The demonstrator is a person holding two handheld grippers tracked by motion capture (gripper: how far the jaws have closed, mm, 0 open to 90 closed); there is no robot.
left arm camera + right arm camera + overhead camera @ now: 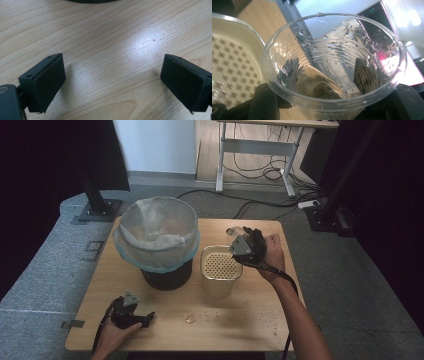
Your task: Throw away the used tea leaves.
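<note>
Beside a cream perforated strainer box (220, 265), a wet clear plastic cup (334, 67) (flimsy, slippery, best gripped mid-wall) is clamped by the right gripper (245, 245); the left gripper (112, 82) is held apart, empty.

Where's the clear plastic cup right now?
The clear plastic cup sits in the right gripper, right of the cream perforated strainer container.
</note>
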